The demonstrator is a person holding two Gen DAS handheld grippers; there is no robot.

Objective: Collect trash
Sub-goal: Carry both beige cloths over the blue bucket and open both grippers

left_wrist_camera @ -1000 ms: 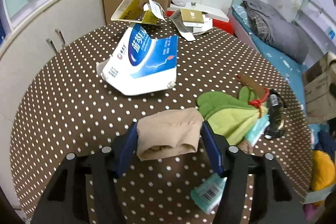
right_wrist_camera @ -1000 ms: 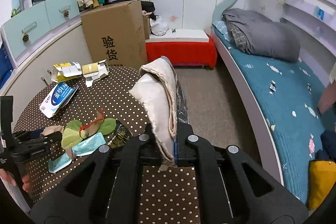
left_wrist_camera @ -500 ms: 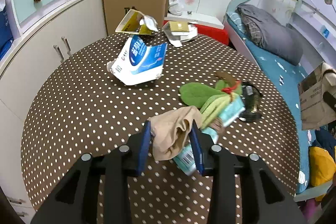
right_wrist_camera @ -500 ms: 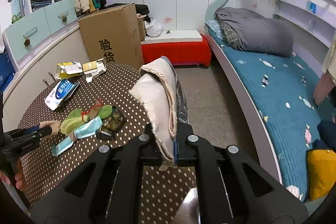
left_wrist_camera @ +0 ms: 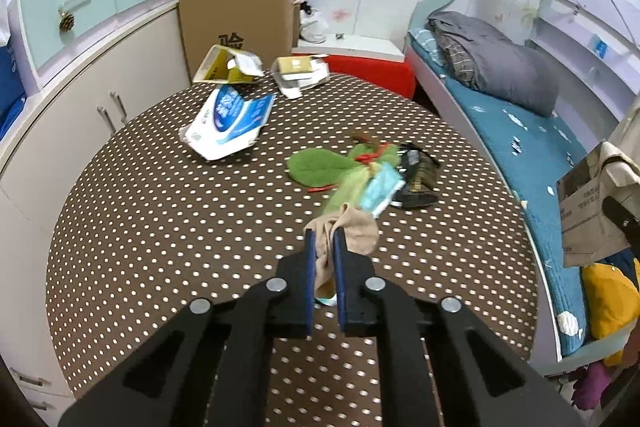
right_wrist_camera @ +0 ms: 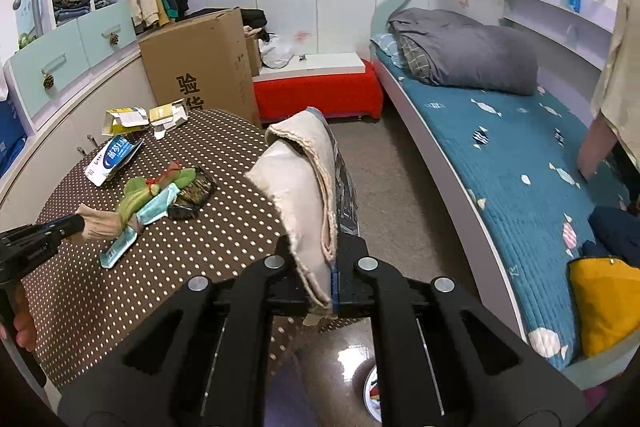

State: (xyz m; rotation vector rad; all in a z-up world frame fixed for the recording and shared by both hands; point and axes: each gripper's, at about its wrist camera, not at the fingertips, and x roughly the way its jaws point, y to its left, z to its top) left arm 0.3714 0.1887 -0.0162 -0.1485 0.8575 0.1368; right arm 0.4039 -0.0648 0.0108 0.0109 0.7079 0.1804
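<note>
Left wrist view: the left claw (left_wrist_camera: 323,239) is pinched tight on a beige stocking (left_wrist_camera: 352,231) above the dotted table (left_wrist_camera: 160,211), near a wrapper pile (left_wrist_camera: 372,175). Right claw (right_wrist_camera: 334,243) clamps the rim of a beige bag (right_wrist_camera: 300,187); its contents are hidden.

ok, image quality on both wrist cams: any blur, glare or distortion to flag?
Left wrist: strong fisheye bend with dark corners; green wrapper pile smeared by motion blur, gripper and beige cloth sharp. Right wrist: same bend, no obvious blur; glare spot on the glossy floor below the gripper; room lighting even, shadows soft.
</note>
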